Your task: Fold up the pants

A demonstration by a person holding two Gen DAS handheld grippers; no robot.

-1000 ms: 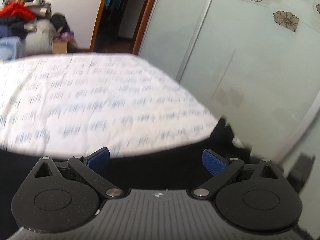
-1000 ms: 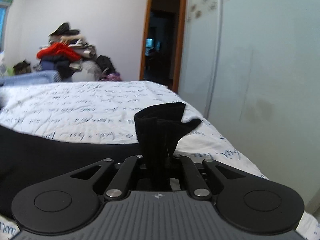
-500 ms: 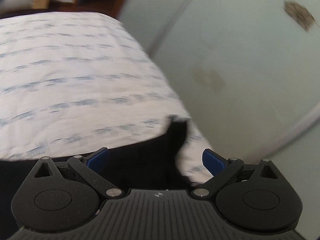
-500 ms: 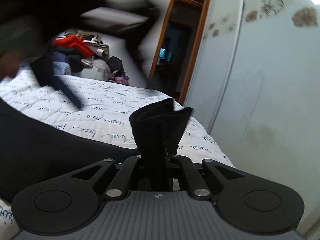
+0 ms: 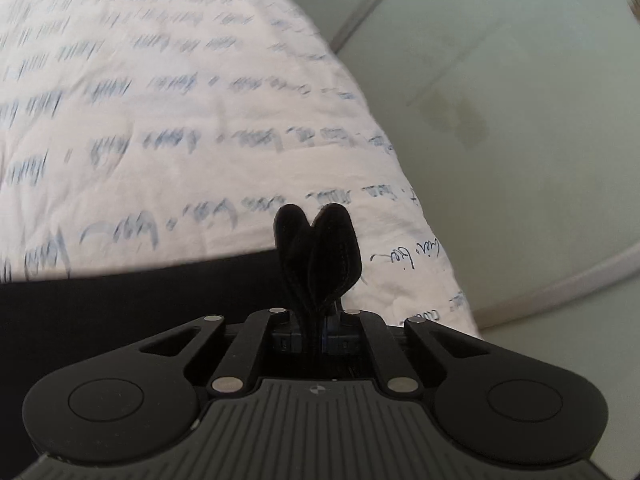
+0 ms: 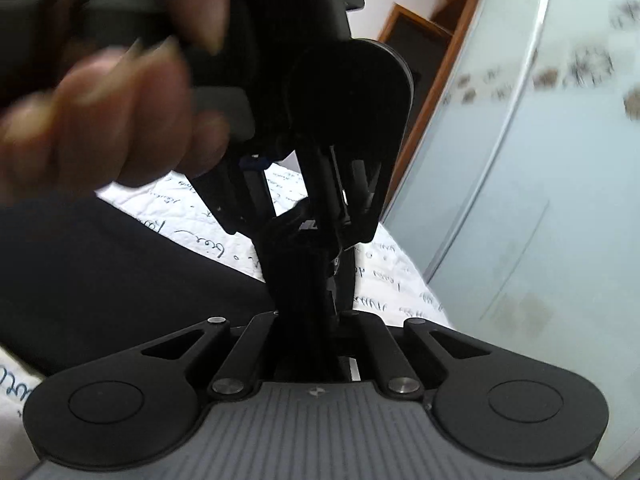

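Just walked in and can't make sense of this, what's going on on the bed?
A person is folding black pants on a bed with a white script-print cover, using a handheld claw in each hand. The left claw is shut on a bunched edge of the fabric. The right claw is also shut on the pants, and the person's hand holding the left tool is right in front of it, so both grips are close together.

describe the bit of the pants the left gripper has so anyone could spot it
Start at the bed with the white quilt printed with blue handwriting, beside the pale wardrobe doors. The black pants lie across its near edge. At their end nearest the wardrobe, a pinched fold stands up from the shut left gripper, the only raised, two-lobed bit of dark cloth.
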